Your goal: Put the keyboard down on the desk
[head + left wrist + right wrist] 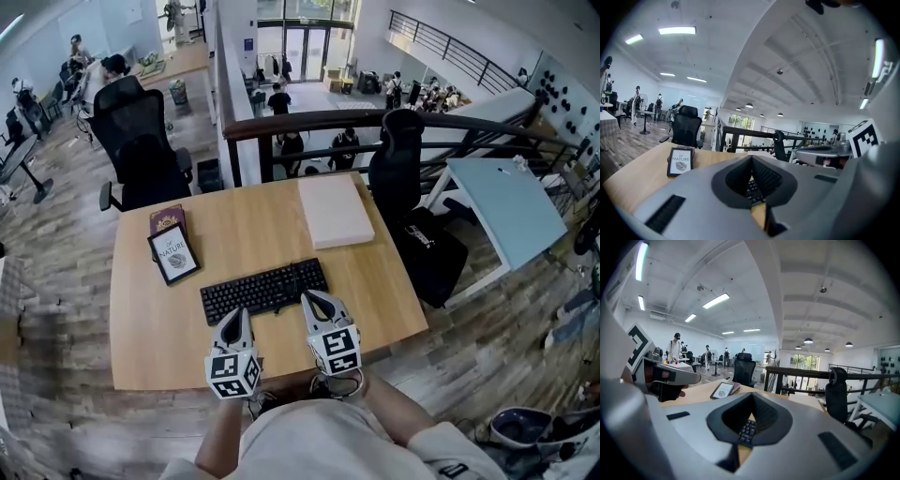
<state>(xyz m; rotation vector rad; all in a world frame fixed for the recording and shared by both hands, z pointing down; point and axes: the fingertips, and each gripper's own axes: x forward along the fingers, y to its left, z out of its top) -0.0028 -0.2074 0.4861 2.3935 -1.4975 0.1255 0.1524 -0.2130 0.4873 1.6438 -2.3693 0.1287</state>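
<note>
A black keyboard (264,289) lies flat on the wooden desk (159,347), near its front middle. My left gripper (239,314) is shut and empty, its tips over the keyboard's near left edge. Just to the right, my right gripper (307,297) is also shut and empty, over the keyboard's right part. In the left gripper view the jaws (751,157) meet, and keyboard keys (753,188) show below through the gap. The right gripper view likewise has closed jaws (752,394) with the keys (747,430) beneath. Neither gripper holds the keyboard.
A framed "Nature" book (174,254) lies on a maroon book (167,218) at the desk's left. At the back right lies a pale flat box (335,210). Black office chairs (141,141) (397,164) stand behind the desk, a black bag (433,253) at its right, a railing (309,120) beyond.
</note>
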